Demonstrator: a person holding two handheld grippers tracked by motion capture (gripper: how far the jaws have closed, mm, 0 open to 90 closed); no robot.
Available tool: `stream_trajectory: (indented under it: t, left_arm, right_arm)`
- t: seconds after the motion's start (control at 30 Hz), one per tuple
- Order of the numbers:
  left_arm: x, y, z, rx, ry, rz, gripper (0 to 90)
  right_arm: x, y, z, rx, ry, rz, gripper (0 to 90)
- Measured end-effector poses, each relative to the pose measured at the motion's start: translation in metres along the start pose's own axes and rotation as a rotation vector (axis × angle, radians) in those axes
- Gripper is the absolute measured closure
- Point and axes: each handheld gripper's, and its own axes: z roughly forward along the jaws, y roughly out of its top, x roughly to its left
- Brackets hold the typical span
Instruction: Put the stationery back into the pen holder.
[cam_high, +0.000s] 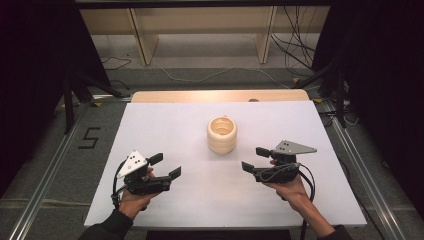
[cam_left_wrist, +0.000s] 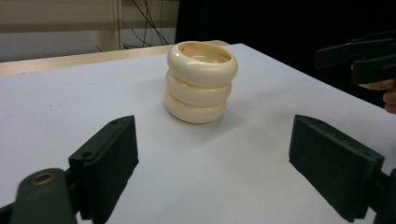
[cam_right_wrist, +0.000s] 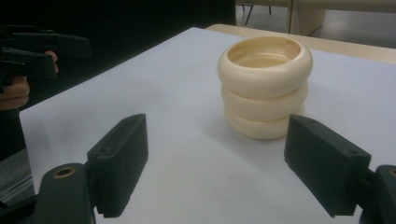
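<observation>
Standing mid-table on the white table top (cam_high: 165, 125), three stacked cream rings (cam_high: 222, 135) sit unobstructed. Left gripper (cam_high: 166, 166) and right gripper (cam_high: 255, 159) flank the stack, both apart from it, jaws spread, holding nothing.

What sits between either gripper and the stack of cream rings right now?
Nothing visible. Bare white table lies between the left gripper, the right gripper and the ring stack; both grippers are open.
</observation>
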Motion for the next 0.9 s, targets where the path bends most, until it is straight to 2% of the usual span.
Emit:
stream_trajectory:
  t: [0.43,0.9]
  left_arm:
    - [0.0,0.0,0.0,0.004,-0.006,0.001,14.8]
    - [-0.002,-0.001,0.0,0.018,-0.023,0.007,14.8]
  right_arm:
    - [-0.001,-0.017,-0.014,0.006,-0.033,-0.015,19.1]
    - [-0.005,-0.031,-0.029,-0.02,-0.066,0.012,19.0]
